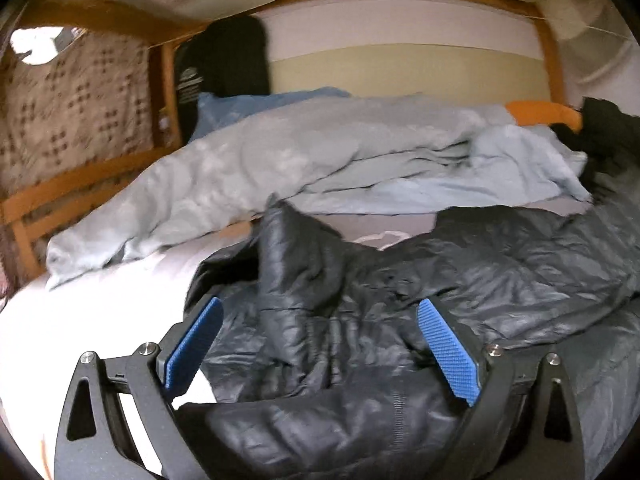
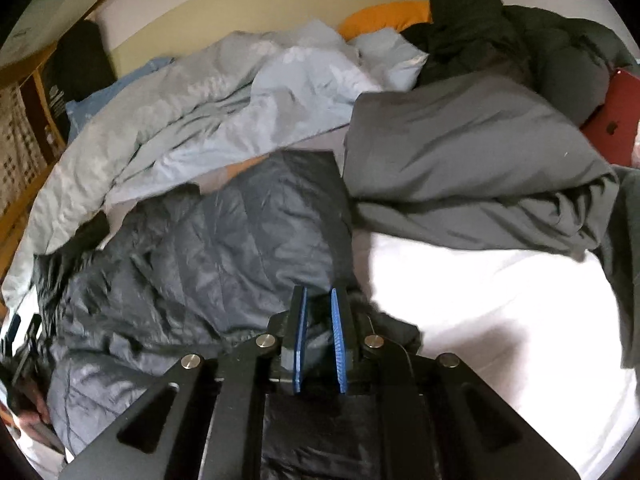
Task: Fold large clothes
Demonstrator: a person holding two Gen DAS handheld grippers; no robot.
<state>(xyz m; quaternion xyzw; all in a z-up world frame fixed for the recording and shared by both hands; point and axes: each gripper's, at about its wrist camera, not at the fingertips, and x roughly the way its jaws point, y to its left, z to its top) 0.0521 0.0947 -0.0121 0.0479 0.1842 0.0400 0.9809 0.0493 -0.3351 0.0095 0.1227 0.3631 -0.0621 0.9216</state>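
Observation:
A shiny black quilted puffer jacket (image 1: pixel 360 320) lies crumpled on the white bed sheet (image 1: pixel 100 320). My left gripper (image 1: pixel 320 312) is open, its blue pads wide apart just over the jacket's left part, with nothing between them. In the right wrist view the jacket (image 2: pixel 208 248) spreads to the left and centre. My right gripper (image 2: pixel 319 300) is shut on the jacket's right edge, with dark fabric pinched between the blue pads.
A rumpled pale blue duvet (image 1: pixel 320 160) lies behind the jacket. A folded grey garment (image 2: pixel 472 168) and a dark pile (image 2: pixel 500 32) sit at the right. A red phone (image 2: pixel 616 120) lies at the far right. The wooden bed frame (image 1: pixel 60 196) runs along the left.

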